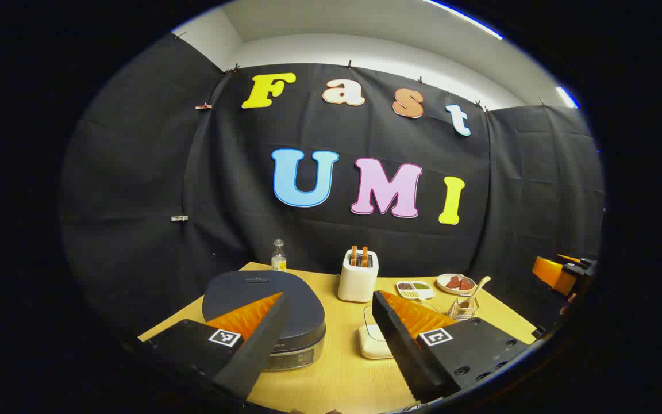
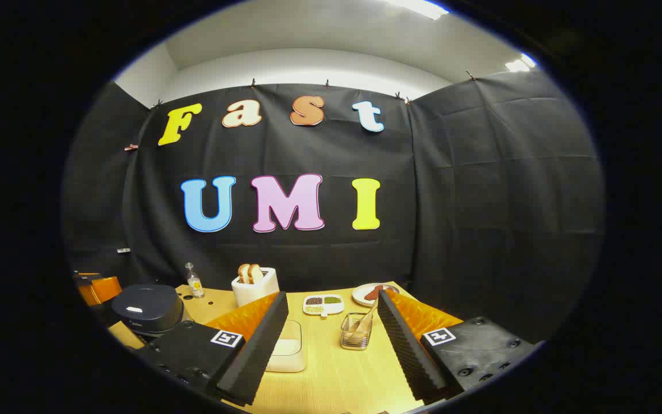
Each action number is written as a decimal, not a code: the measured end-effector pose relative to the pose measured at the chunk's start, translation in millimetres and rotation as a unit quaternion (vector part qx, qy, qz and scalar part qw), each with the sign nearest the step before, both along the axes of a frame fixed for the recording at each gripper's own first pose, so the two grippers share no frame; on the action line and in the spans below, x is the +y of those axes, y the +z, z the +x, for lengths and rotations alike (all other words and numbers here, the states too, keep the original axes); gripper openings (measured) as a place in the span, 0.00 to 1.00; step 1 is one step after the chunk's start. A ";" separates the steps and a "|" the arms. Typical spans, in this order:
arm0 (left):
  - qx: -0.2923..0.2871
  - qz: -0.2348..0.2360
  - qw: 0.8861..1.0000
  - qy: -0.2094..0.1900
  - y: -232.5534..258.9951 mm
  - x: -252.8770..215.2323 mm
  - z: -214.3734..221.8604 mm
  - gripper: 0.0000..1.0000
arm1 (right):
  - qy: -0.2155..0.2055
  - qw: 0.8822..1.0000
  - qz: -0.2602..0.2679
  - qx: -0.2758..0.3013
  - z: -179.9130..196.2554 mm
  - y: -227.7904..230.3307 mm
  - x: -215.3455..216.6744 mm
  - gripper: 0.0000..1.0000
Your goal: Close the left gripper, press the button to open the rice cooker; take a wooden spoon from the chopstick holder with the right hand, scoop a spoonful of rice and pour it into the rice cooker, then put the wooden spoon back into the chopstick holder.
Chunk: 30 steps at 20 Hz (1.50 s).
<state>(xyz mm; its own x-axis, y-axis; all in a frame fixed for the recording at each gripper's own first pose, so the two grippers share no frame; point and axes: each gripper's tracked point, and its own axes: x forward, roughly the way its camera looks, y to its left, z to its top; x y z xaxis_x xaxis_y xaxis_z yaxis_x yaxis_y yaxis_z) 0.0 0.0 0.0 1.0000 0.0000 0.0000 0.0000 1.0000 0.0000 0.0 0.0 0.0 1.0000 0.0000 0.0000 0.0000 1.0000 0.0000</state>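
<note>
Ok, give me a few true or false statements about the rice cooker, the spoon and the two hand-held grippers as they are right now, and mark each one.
1. The rice cooker has its lid down. True.
2. The wooden spoon lies flat on the table. False: it stands in the wire chopstick holder.
3. The left hand-held gripper is closed. False: its fingers stand wide apart.
4. Toast slices stick out of the white toaster. True.
5. The right hand-held gripper grips the spoon. False: it is open and holds nothing; the holder is ahead, between its fingers.
6. A container of rice sits on the table to the left of the chopstick holder in the right gripper view. True.
</note>
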 end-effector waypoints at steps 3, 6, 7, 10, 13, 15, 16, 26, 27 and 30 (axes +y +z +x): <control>0.000 -0.002 1.000 -0.003 -0.9 0.4 -3.4 0.97 | 0.000 1.000 0.001 0.008 -9.4 -6.3 1.4 0.98; 0.001 -0.002 1.000 -0.002 -4.4 2.4 -4.9 0.97 | -0.004 1.000 0.007 0.008 -11.1 -7.0 -1.5 0.98; 0.003 -0.003 1.000 0.000 -5.5 3.5 -4.8 0.97 | -0.004 1.000 0.010 0.010 -11.3 -8.0 -1.0 0.98; 0.002 -0.007 1.000 0.002 -6.7 4.5 -7.0 0.97 | 0.000 1.000 0.006 0.013 -12.1 -10.3 2.6 0.97; 0.004 -0.001 1.000 0.012 -8.5 11.3 -9.8 0.97 | 0.009 1.000 0.006 0.016 -12.6 -12.3 8.7 0.97; 0.002 -0.001 1.000 0.017 -6.8 14.1 -12.0 0.97 | 0.012 1.000 0.004 0.016 -13.0 -13.0 11.3 0.97; 0.003 -0.001 1.000 0.019 -8.4 15.4 -11.9 0.96 | 0.014 1.000 0.005 0.016 -13.9 -13.9 11.7 0.97; 0.026 0.004 0.999 0.022 -6.5 38.2 3.0 0.96 | 0.017 0.999 -0.003 0.027 -14.5 -21.1 15.5 0.97; 0.033 -0.004 0.999 0.015 -4.2 37.6 6.0 0.97 | 0.017 0.999 -0.003 0.029 -14.7 -21.9 15.3 0.97; 0.059 -0.019 0.998 -0.001 -5.1 43.6 21.0 0.80 | 0.016 0.999 -0.005 0.033 -16.0 -25.3 14.4 0.97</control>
<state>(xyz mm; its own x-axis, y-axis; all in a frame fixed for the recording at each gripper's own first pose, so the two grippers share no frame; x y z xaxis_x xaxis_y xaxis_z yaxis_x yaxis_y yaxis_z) 21.0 43.6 -5.1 0.9930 -0.0049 -0.1183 0.0003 0.9992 -0.0390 -16.0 14.4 -25.3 0.9973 0.0319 -0.0660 -0.0325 0.9994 -0.0085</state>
